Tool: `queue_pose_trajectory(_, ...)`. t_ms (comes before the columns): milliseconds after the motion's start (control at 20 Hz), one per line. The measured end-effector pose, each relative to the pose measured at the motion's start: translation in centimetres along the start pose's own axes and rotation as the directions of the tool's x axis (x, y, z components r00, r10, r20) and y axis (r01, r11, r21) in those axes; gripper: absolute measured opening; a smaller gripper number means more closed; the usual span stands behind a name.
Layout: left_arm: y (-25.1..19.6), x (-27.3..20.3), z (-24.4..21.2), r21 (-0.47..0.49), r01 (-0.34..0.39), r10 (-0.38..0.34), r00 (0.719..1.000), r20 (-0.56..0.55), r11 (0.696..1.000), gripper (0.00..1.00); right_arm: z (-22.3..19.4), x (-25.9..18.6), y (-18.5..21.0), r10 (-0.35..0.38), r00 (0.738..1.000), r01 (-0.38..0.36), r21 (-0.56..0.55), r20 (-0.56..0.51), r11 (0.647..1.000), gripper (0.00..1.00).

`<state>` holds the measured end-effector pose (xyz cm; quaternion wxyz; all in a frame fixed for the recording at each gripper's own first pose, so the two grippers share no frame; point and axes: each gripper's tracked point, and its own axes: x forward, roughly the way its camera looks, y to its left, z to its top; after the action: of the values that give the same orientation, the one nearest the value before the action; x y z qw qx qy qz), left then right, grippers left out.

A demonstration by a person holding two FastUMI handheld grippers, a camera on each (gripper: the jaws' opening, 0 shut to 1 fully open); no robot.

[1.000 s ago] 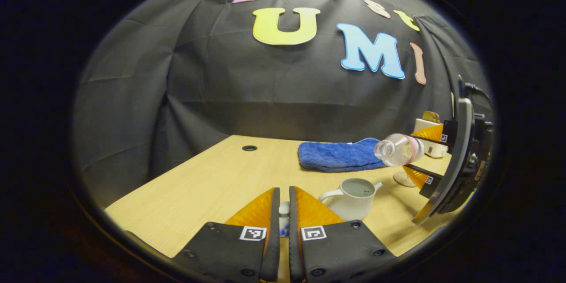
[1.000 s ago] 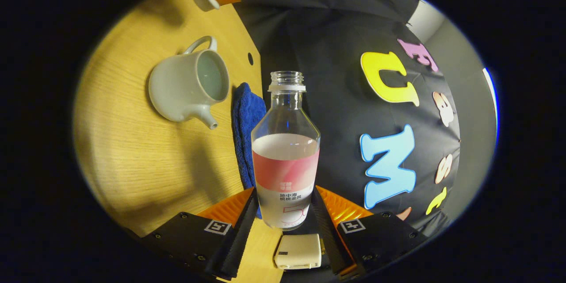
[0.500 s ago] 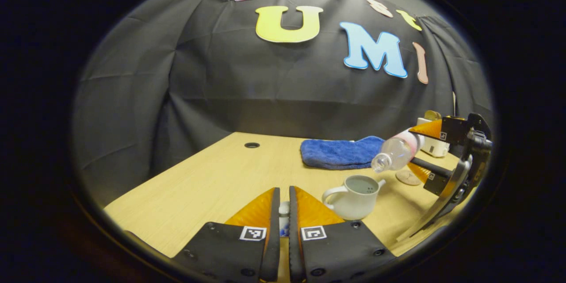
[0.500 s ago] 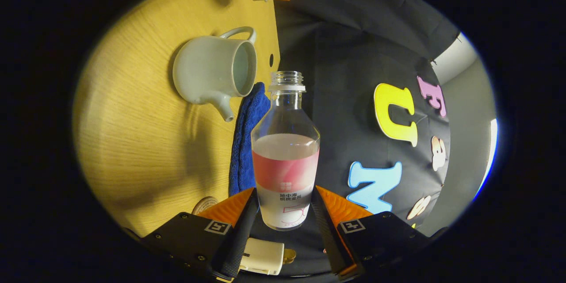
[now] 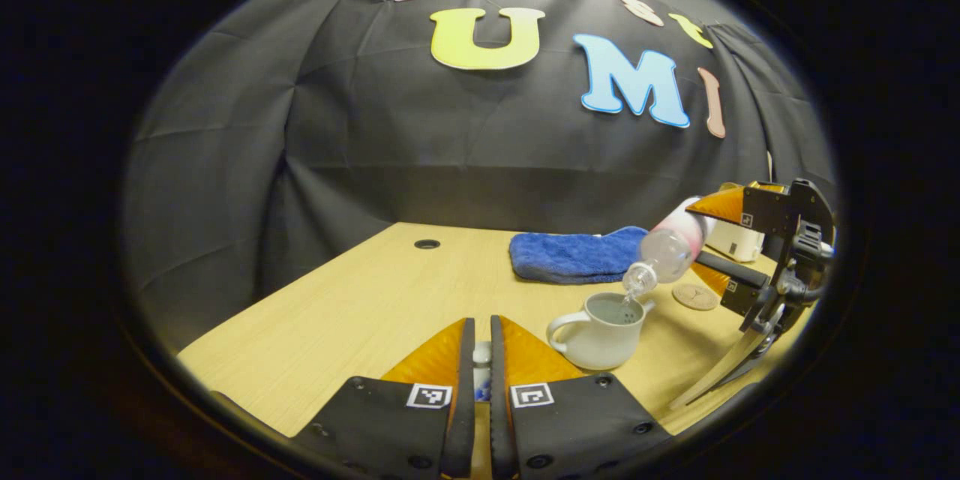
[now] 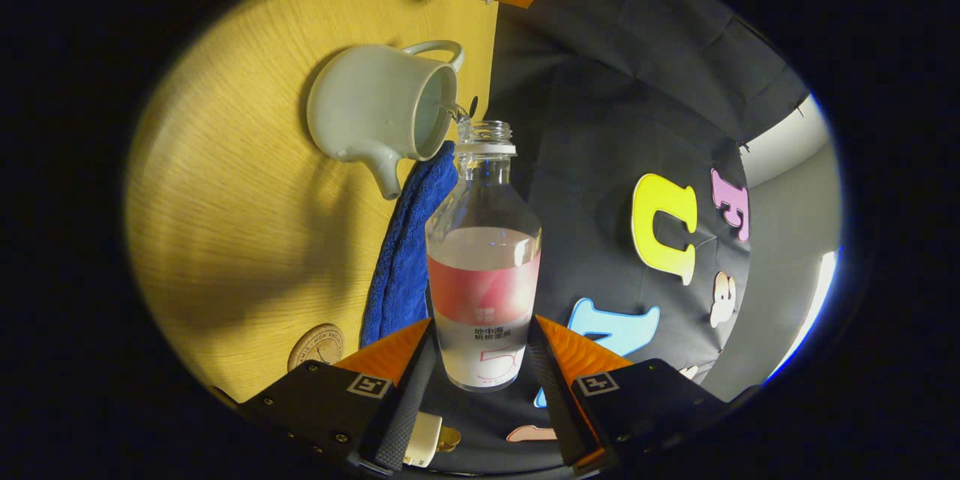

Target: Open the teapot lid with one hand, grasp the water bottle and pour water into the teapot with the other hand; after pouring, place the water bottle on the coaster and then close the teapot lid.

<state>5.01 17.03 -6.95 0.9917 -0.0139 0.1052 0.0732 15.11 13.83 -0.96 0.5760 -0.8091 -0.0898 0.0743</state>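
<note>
Teapot (image 5: 600, 330), lidless, on surface (image 5: 360, 300); water bottle (image 6: 484, 270) pinched in right claw (image 6: 484, 360), long axis tipped neck-down over its mouth (thin stream visible). Left claw (image 5: 478, 360) pinches lid (image 5: 481, 354), just beside teapot. Coaster (image 5: 695, 297) lies beyond.

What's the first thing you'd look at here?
The water bottle, tipped with its mouth over the open white teapot, held by the right gripper. Water is running from the bottle into the pot. Behind the pot lies a blue towel on the wooden table.
</note>
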Motion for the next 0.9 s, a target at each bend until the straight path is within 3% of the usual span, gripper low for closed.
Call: queue_pose_trajectory(900, -0.6, 0.4, -0.6, 0.001, 0.009, -0.009, 1.0, -0.017, 1.0, 0.16, -0.2, 0.4, -2.5, -0.061, 0.998, 0.064, -0.11, 0.034, 0.992, 0.74)
